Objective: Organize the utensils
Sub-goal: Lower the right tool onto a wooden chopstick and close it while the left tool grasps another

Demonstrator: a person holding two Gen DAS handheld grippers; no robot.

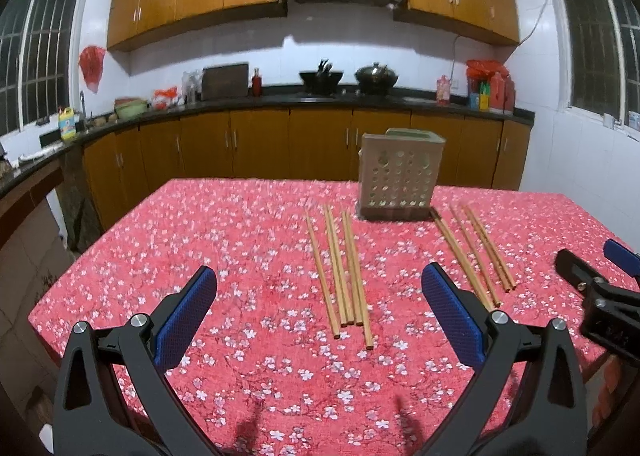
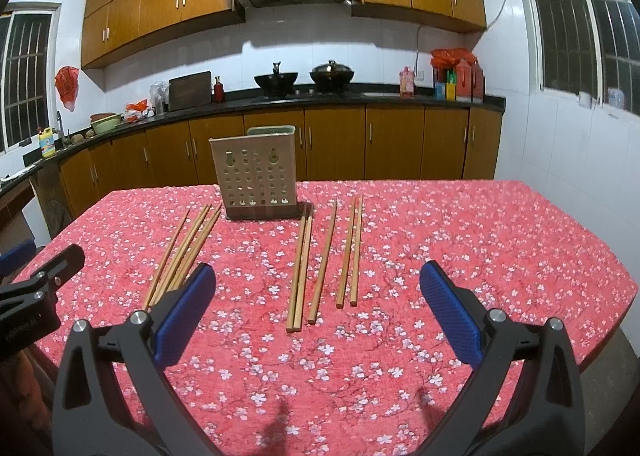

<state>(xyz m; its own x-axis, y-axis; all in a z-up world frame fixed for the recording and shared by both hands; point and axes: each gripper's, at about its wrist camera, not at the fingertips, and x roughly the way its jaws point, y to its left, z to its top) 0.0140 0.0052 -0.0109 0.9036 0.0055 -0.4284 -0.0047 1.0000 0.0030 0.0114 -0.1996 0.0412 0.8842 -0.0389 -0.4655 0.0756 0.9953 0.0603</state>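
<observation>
A beige perforated utensil holder stands upright at the far middle of the table. Two groups of wooden chopsticks lie flat in front of it, pointing away from me. The left group lies ahead of my left gripper, which hovers open and empty above the cloth. The right group lies ahead of my right gripper, also open and empty. Each gripper shows at the edge of the other's view: the right gripper and the left gripper.
The table wears a red floral cloth, with its edges close on the left and right. Behind it runs a kitchen counter with woks, bottles and a cutting board. Barred windows flank the room.
</observation>
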